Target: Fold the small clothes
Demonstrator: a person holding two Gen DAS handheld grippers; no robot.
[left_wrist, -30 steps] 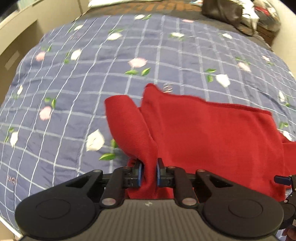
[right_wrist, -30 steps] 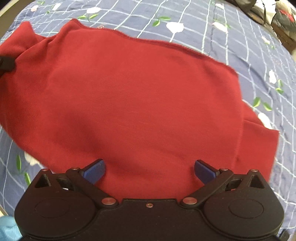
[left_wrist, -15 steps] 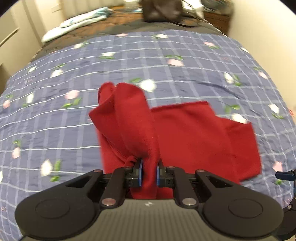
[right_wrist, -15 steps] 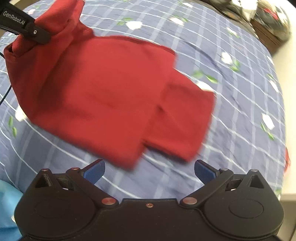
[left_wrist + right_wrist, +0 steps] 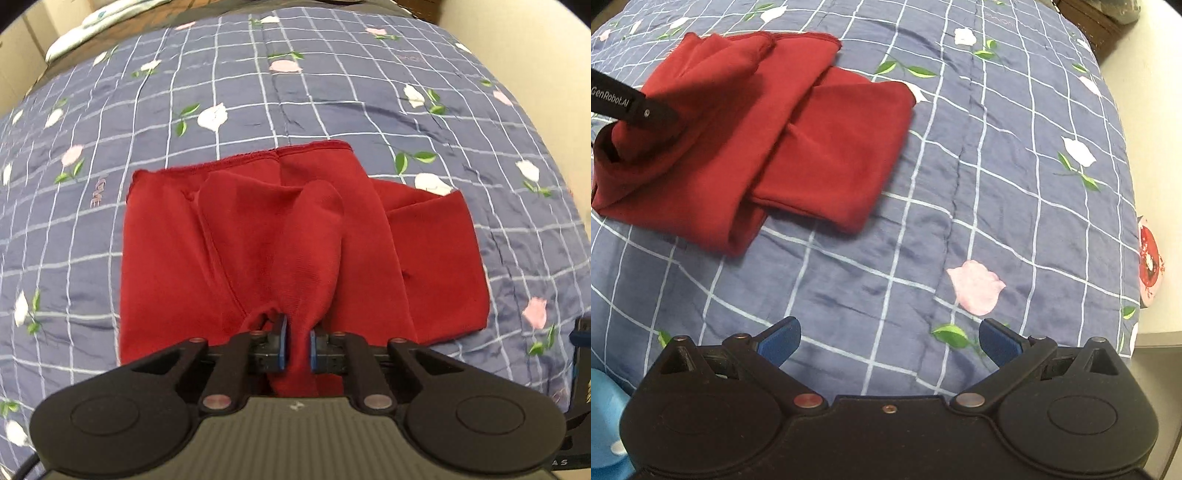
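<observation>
A small red garment (image 5: 258, 236) lies on the blue checked floral bedspread (image 5: 295, 92). My left gripper (image 5: 297, 345) is shut on a raised fold of it, and the held cloth drapes forward over the flat part. One sleeve (image 5: 439, 258) lies spread to the right. In the right wrist view the same red garment (image 5: 820, 147) sits at the upper left, with the left gripper (image 5: 631, 107) pinching its near-left part. My right gripper (image 5: 888, 341) is open over bare bedspread, well clear of the cloth, with nothing between its blue fingertips (image 5: 779, 338).
The bedspread (image 5: 997, 184) covers the bed. A white pillow (image 5: 99, 18) lies at the far left end. A pale floor or wall borders the bed on the right (image 5: 1152, 92). A light blue object (image 5: 605, 424) shows at the lower left of the right wrist view.
The left gripper has carried the held fold across over the garment, which now lies more compactly. The right gripper has drawn back from above the garment to bare bedspread, staying open.
</observation>
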